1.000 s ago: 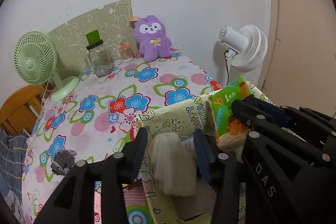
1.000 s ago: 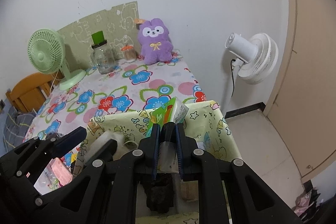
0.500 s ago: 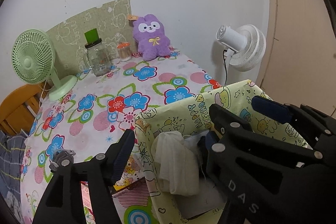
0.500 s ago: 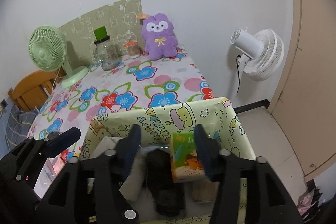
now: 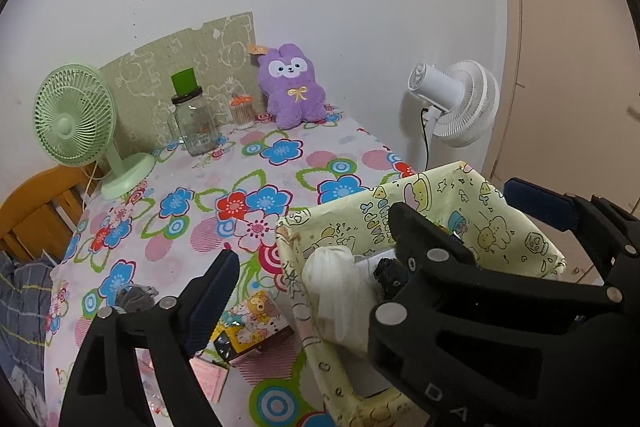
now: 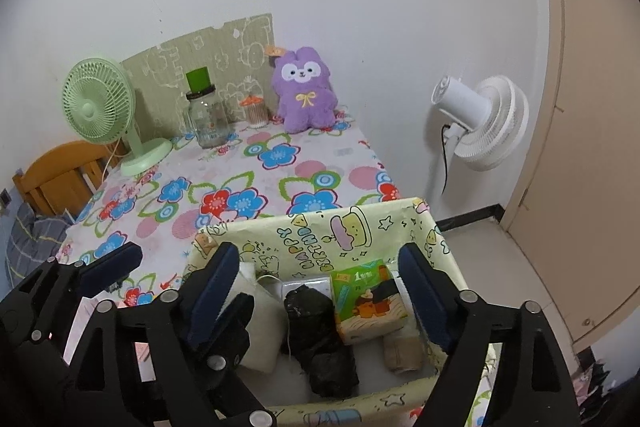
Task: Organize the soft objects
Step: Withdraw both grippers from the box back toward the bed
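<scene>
Both grippers opening above the bin; nothing between either pair of jaws.

Left gripper, lower centre of its view, has its jaws spreading wide, with the white cloth lying loose in the bin below. Right gripper, lower centre of its view, is likewise opening over the tissue pack, which rests inside the bin beside a black bundle. To finish the release well, let the jaws clear each item fully, then lift away without snagging the bin wall. The left view alone shows small items on the table, lower left of the bin; the right view alone shows the bin floor and the pack.
</scene>
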